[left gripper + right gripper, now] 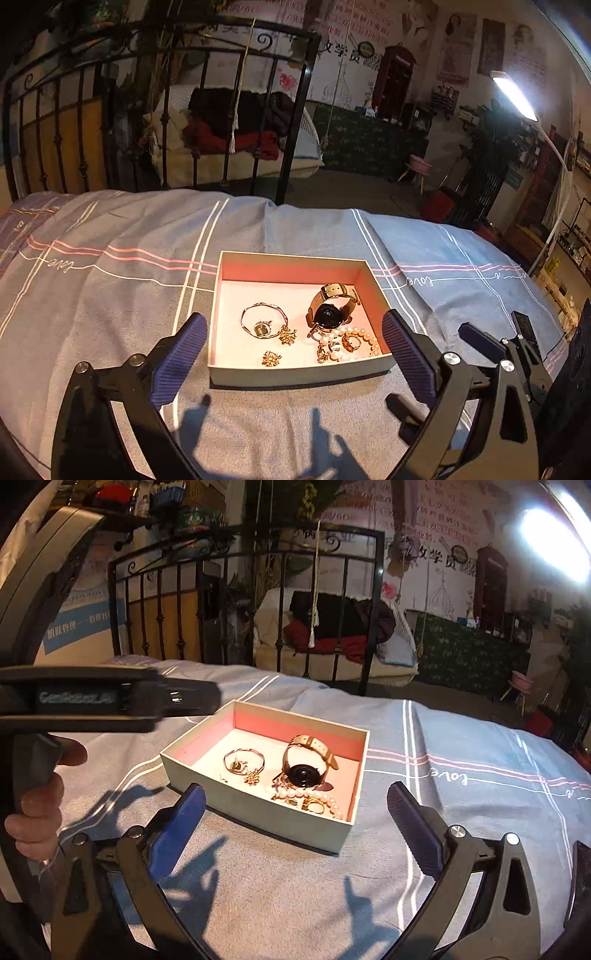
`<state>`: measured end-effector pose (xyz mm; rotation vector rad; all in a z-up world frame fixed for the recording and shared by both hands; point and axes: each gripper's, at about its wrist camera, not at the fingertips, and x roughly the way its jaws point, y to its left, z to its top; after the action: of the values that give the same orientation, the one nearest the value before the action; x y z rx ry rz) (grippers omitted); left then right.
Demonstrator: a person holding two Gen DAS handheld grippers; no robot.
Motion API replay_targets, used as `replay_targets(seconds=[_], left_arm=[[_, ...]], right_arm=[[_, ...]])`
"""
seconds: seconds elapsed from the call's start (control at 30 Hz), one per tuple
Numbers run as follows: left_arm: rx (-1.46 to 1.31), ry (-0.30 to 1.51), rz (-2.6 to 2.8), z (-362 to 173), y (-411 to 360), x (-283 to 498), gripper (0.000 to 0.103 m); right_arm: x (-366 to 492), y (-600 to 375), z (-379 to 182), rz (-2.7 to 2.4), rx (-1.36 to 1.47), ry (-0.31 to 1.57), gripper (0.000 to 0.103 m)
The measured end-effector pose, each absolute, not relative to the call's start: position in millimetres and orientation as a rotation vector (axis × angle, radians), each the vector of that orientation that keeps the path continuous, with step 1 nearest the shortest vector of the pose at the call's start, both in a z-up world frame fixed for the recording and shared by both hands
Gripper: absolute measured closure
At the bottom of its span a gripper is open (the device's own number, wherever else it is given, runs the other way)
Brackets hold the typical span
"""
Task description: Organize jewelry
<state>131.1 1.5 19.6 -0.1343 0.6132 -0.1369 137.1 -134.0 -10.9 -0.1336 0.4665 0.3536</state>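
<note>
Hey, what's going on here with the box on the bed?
A person holds a two-finger gripper in each hand over a bedspread. Both the left gripper and the right gripper are open and empty, hovering before an open box. Inside lie a watch, a bangle, a pearl bracelet and gold earrings. Nothing is being gripped.

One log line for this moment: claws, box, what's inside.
left claw open, empty | right claw open, empty | box on bedspread | inside: watch, bangle, pearl bracelet
</note>
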Motion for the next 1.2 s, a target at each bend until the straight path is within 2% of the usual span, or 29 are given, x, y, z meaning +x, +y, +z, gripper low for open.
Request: replay_targets(seconds=[0.17, 0.47, 1.2], left_arm=[[-0.127, 0.495, -0.084, 29, 13, 82, 0.007], [-0.093, 0.479, -0.050, 25, 14, 55, 0.007], [-0.037, 0.462, -0.022, 23, 11, 42, 0.007]], right_arm=[[97, -161, 5, 0.276, -0.042, 0.339, 0.006], [69, -173, 31, 0.253, 0.013, 0.221, 0.006], [68, -173, 30, 0.275, 0.019, 0.242, 0.006]])
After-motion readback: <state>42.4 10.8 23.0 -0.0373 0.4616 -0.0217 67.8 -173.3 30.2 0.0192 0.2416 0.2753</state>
